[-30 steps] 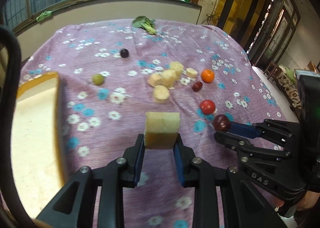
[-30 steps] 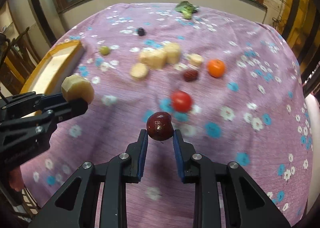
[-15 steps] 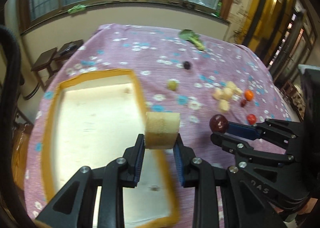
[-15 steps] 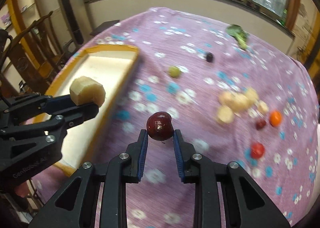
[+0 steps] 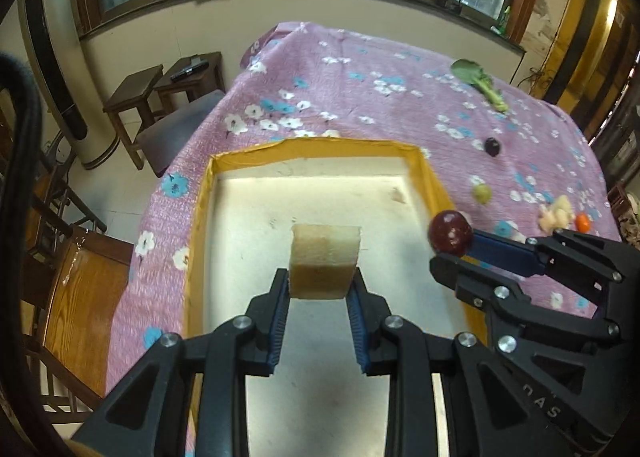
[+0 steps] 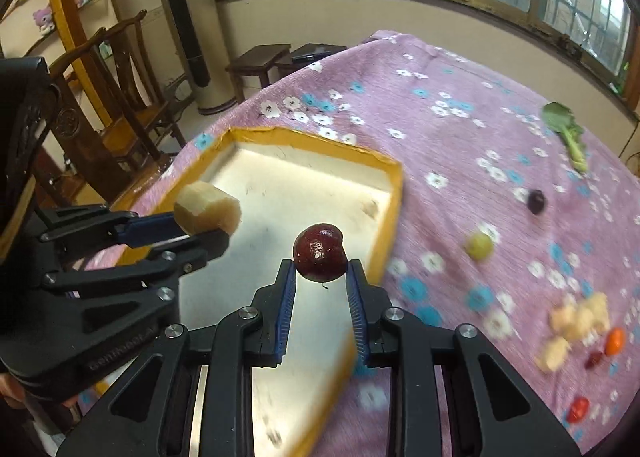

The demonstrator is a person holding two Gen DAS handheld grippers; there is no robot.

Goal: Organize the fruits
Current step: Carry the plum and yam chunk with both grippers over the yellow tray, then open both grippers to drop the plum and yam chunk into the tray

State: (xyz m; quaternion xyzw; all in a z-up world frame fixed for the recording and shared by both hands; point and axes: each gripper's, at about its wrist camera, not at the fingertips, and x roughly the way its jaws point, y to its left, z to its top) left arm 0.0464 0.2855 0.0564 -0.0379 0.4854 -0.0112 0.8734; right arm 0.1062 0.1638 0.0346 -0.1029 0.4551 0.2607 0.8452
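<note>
Left gripper (image 5: pixel 318 289) clamps the pale fruit chunk (image 5: pixel 324 265) over the tray (image 5: pixel 200 217); right gripper (image 6: pixel 320 277) pinches the dark red fruit (image 6: pixel 320 251) above the tray's near-right edge. Chunk looks light, soft, bruisable: hold its flat sides. Red fruit looks smooth, round, likely slippery: grip across its widest part, gently.

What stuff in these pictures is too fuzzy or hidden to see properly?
- Near part of the tray: in the left wrist view, the left gripper and its pale chunk cover it.
- Pale pieces far right: motion blur in the right wrist view; no count possible.
- Underside of the dark red fruit: hidden between the right gripper jaws.
- Tray's near edge: blurred and cut off behind the gripper, right wrist view.
</note>
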